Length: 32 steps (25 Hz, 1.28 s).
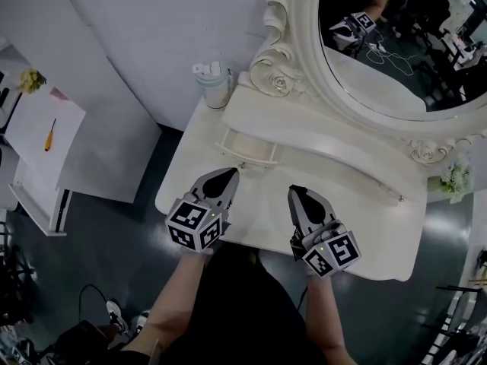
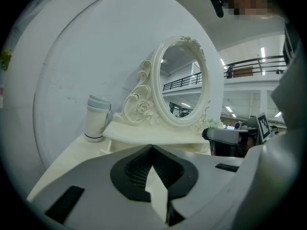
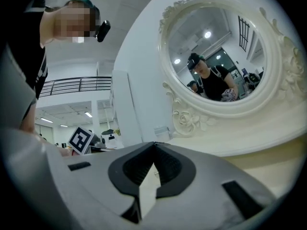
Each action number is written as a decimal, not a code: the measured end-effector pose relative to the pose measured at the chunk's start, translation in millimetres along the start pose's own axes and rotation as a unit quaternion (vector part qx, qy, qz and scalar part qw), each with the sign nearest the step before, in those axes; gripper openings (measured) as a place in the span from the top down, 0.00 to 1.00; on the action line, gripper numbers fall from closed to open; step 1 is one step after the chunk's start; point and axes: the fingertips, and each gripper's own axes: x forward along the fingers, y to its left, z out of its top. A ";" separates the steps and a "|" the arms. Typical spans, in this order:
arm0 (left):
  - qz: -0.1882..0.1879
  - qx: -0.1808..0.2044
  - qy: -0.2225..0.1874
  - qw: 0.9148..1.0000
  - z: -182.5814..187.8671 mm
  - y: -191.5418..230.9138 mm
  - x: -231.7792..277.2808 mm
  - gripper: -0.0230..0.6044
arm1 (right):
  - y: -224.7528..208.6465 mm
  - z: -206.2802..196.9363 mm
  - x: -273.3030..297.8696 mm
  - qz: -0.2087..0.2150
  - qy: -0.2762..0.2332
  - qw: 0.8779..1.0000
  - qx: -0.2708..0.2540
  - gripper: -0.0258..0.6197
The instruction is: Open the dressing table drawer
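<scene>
The cream dressing table (image 1: pixel 380 226) carries an oval mirror (image 1: pixel 396 44) on a raised shelf. A small drawer (image 1: pixel 247 149) with a knob (image 1: pixel 243 164) sits under the shelf's left end; whether it is pulled out I cannot tell. My left gripper (image 1: pixel 228 175) hovers just in front of the knob, shut with nothing between its jaws. In the left gripper view the left gripper (image 2: pixel 152 146) points at the shelf and mirror. My right gripper (image 1: pixel 297 192) hangs over the tabletop to the right, shut and holding nothing. In its own view the right gripper (image 3: pixel 153 143) faces the mirror.
A white tumbler (image 1: pixel 213 82) stands at the table's back left corner. Artificial flowers (image 1: pixel 454 179) sit at the right end. A white side table (image 1: pixel 46 150) with a yellow screwdriver (image 1: pixel 49 135) stands to the left. Cables (image 1: pixel 91 303) lie on the dark floor.
</scene>
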 end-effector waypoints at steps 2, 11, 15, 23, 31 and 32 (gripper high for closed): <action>-0.003 0.004 -0.008 1.000 8.2 -4.9 -3.2 0.96 | 1.2 8.3 -1.2 -0.004 -0.007 1.000 -0.010 0.95; -0.005 0.017 -0.035 0.999 41.2 -19.0 -20.4 0.96 | 10.6 37.3 -9.0 -0.013 -0.017 0.998 -0.051 0.95; -0.003 0.021 -0.050 0.999 56.1 -22.6 -26.6 0.96 | 12.5 49.2 -12.7 -0.013 -0.021 0.998 -0.066 0.95; 0.004 0.035 -0.080 0.996 84.3 -26.3 -40.1 0.96 | 17.4 73.4 -17.6 -0.016 -0.039 0.995 -0.089 0.95; 0.013 0.044 -0.098 0.994 102.9 -27.7 -52.7 0.96 | 20.9 93.1 -23.8 -0.019 -0.055 0.993 -0.101 0.95; 0.013 0.045 -0.101 0.994 105.7 -28.3 -54.2 0.96 | 21.6 95.5 -24.3 -0.019 -0.056 0.993 -0.103 0.95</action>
